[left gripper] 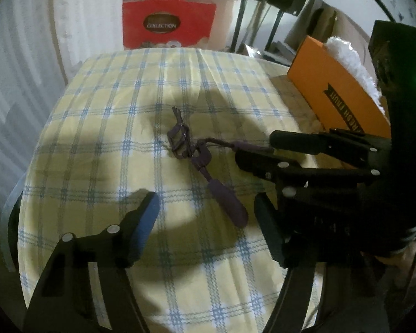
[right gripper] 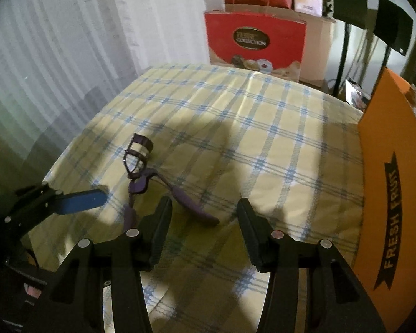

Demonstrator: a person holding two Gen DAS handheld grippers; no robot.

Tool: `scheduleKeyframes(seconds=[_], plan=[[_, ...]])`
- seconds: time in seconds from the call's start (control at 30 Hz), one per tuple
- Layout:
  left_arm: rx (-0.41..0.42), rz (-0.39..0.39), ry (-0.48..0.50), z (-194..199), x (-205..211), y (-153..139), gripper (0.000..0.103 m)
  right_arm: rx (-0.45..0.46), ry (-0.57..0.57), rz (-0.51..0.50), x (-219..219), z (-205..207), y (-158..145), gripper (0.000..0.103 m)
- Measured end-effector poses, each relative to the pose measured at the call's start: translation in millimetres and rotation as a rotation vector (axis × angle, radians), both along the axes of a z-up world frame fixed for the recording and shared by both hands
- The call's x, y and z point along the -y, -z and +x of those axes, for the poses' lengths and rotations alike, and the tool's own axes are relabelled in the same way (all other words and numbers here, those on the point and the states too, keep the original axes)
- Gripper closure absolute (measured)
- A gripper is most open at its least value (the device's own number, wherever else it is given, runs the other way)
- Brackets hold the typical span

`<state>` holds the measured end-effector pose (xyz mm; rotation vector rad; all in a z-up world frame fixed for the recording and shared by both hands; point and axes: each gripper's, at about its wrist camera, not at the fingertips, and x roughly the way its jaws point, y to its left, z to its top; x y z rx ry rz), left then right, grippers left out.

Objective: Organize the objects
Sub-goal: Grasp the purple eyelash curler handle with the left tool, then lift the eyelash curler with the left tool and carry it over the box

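The left tongs (left gripper: 205, 216) are spread wide, both fingers angled forward and down over the checked cloth (left gripper: 119, 144) that covers the surface, and they hold nothing. One handle of the purple eyelash curler (left gripper: 199, 161) lies between their tips. The right tongs (right gripper: 203, 213) are likewise spread wide and empty; in the left wrist view they reach in from the right, low over the cloth, with their tips at the curler's other handle — whether they touch it I cannot tell. The curler lies flat near the middle of the cloth, handles splayed apart and its clamp end pointing away from both tongs. An orange box (right gripper: 388, 183) printed "FRESH FRUIT" stands on the right side of the surface, well apart from the curler. Beyond the far edge stands a red box (left gripper: 167, 25) marked "COLLECTION".
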<state>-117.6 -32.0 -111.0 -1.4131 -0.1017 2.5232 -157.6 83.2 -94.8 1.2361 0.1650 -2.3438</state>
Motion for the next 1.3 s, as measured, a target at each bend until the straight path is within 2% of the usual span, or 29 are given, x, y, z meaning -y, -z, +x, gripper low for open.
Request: scheduleKeyframes(seconds=[0.2,0.27,0.33,0.4,0.5,0.67,0.87,1.3], plan=[[-0.023,-0.048,0.029,2.8,1.1,-1.4,0.064,0.016,-0.036,-0.018,4.3,2.7,1.9,0.074],[-0.02,-0.028,0.038,3.4,4.9,-2.6,0.069,0.027,-0.044,-0.033,4.4,4.2,1.8,0.078],[-0.015,-0.027,0.037,3.7,7.8,-4.0,0.083,0.039,-0.053,-0.054,5.1,6.5,2.0,0.082],[-0.012,-0.028,0.035,3.9,10.4,-5.4,0.09,0.051,-0.063,-0.071,6.9,9.3,2.9,0.083],[-0.006,0.004,0.031,4.5,16.2,-7.2,0.09,0.044,-0.067,-0.062,9.9,12.5,2.2,0.084],[-0.03,0.028,0.038,8.6,21.3,-15.1,0.093,0.053,-0.067,-0.098,9.2,19.0,-1.6,0.091],[-0.065,0.013,0.051,14.7,16.5,-27.0,0.094,0.017,-0.042,-0.11,3.3,29.8,-14.2,0.093],[-0.154,0.048,0.094,29.3,5.2,-68.8,0.096,-0.064,-0.004,-0.161,-22.3,55.5,-57.6,0.094]])
